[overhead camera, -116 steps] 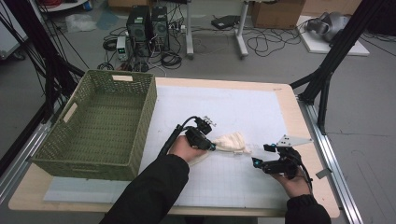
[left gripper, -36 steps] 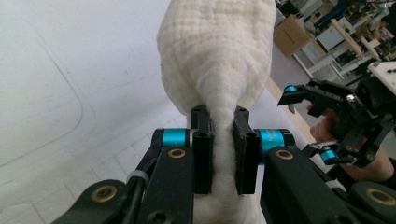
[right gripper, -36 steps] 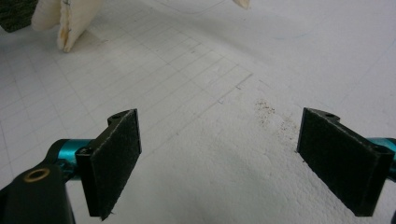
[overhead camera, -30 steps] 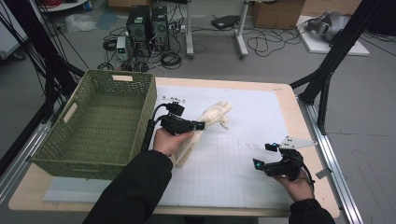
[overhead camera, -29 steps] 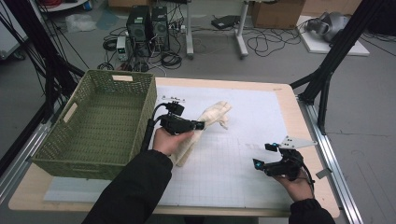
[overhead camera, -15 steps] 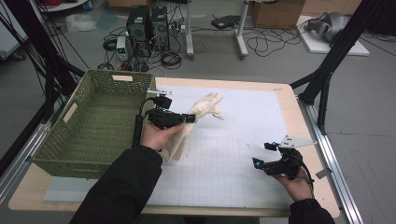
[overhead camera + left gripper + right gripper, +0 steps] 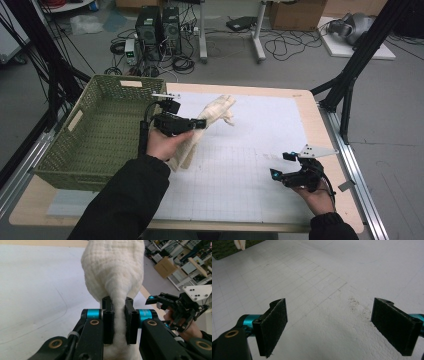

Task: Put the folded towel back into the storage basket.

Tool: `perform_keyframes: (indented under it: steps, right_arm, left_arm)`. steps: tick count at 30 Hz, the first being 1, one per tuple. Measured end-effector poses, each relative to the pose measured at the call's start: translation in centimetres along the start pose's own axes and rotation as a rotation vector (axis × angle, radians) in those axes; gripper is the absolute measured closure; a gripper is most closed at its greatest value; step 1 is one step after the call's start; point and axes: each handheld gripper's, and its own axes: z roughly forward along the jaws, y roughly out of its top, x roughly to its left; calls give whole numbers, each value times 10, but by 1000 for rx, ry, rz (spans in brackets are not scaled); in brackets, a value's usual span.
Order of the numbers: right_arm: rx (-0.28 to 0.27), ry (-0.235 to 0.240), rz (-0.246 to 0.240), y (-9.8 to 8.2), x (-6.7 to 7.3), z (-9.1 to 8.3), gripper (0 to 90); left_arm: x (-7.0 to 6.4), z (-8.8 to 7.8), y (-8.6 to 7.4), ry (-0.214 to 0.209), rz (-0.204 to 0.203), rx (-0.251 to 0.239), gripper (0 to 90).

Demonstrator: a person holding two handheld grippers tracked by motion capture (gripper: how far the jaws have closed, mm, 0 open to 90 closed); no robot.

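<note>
**A:** Where was the cloth at that moment?

**B:** The cream cloth (image 7: 210,120) sat just left of centre in the high view, above the white gridded mat (image 7: 250,165), right beside the green woven basket (image 7: 95,135). One end fanned out toward the upper middle of the frame, the other drooped down below the person's left hand (image 7: 162,145).

**A:** And the left gripper?

**B:** The left gripper (image 7: 200,124) was clenched on the cloth. In the left gripper view its two black jaws stood close together at the centre of the frame with a narrow neck of the cloth (image 7: 115,272) pinched between them, the fabric billowing wide above them toward the top edge.

**A:** What about the other one?

**B:** The right gripper (image 7: 282,167) was at the lower right of the high view, low over the mat, well apart from the cloth. In the right gripper view its jaws stood wide apart at the left and right of the frame, nothing between them but the mat. It also showed at the right edge of the left gripper view, with its grey plate on top.
</note>
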Motion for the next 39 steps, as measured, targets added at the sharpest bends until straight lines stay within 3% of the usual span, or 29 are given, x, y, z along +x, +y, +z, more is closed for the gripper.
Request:
perform_keyframes:
  steps: [11, 23, 34, 39]
  right_arm:
    - [0, 0, -1, 0, 0, 1, 130]
    - [8, 2, -1, 1, 0, 4, 129]
    - [11, 1, -4, 1, 0, 4, 130]
    - [14, 1, -7, 1, 0, 5, 130]
  left_arm:
    - [3, -21, 8, 15, -24, -22, 808]
    - [25, -65, 14, 25, -97, -93, 807]
    - [38, -98, 20, -28, -159, -184, 808]
    - [46, -114, 23, -10, -172, -207, 807]
